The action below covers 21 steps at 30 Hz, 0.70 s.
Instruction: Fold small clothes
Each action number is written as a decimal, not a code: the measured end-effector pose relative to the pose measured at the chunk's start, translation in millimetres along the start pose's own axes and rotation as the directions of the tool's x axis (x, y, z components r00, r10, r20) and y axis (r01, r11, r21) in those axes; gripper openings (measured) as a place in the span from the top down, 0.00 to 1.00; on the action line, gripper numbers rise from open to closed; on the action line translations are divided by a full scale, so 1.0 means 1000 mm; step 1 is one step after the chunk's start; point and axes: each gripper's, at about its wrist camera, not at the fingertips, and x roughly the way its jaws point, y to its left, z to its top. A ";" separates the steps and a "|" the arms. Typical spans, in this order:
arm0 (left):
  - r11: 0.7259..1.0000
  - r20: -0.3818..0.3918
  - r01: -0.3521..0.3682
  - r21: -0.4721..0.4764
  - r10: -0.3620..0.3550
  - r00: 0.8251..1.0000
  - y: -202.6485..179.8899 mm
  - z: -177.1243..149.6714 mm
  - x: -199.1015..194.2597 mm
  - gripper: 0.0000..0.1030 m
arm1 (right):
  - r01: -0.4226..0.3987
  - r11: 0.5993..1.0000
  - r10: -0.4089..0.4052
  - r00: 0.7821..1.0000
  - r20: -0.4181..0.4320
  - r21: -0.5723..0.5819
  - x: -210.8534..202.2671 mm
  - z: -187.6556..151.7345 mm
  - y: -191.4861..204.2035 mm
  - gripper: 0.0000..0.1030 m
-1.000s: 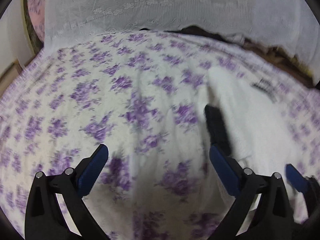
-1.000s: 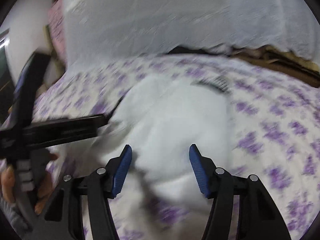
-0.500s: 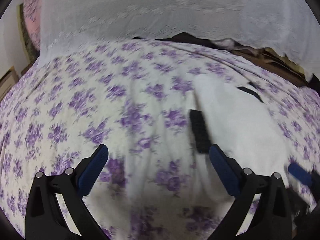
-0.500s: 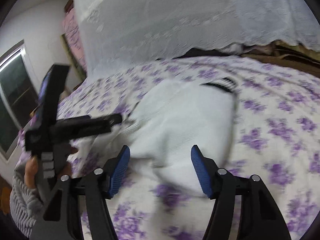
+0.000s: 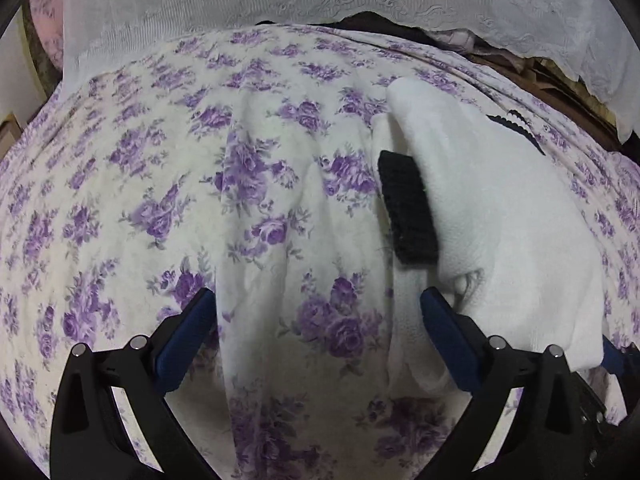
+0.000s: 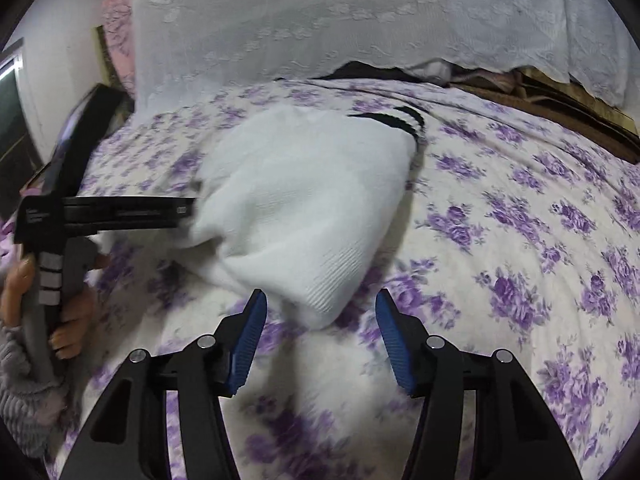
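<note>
A small white knit garment (image 5: pixel 500 216) with a black cuff (image 5: pixel 408 208) and black-striped trim (image 6: pixel 394 118) lies folded over on a purple-flowered bed cover (image 5: pixel 200 200). My left gripper (image 5: pixel 316 320) is open and empty, just left of the garment's near edge. My right gripper (image 6: pixel 318 320) is open and empty, just before the garment's near corner (image 6: pixel 316 292). The left gripper also shows in the right wrist view (image 6: pixel 120 212), beside the garment's left edge, held by a hand.
A white lace cloth (image 6: pixel 360 20) hangs over the far side of the bed. Dark and brown bedding (image 6: pixel 540 100) lies at the far right. A pink patterned cushion (image 5: pixel 48 20) and a window (image 6: pixel 10 120) are at the far left.
Both grippers have drawn back toward the near side of the garment. The right gripper has pulled off the white cloth, so the garment's near corner now lies ahead of its fingers.
</note>
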 end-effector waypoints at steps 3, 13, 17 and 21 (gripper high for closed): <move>0.999 0.014 -0.028 0.027 0.028 1.000 -0.006 -0.003 -0.001 0.04 | -0.001 1.000 0.002 1.000 -0.021 0.024 0.010 0.001 -0.005 0.90; 0.998 0.003 -0.020 0.052 0.020 1.000 -0.009 -0.013 -0.005 0.04 | -0.023 0.994 0.029 0.998 -0.055 0.103 0.011 -0.013 -0.036 0.81; 0.999 0.116 0.033 0.032 -0.037 0.993 -0.007 -0.010 -0.036 0.04 | -0.056 0.990 0.057 0.998 -0.005 0.126 -0.009 -0.014 -0.041 0.73; 0.990 0.232 0.128 0.058 -0.138 0.963 -0.018 -0.001 -0.065 0.04 | -0.059 0.991 0.051 0.996 0.071 0.117 -0.027 0.003 -0.032 0.70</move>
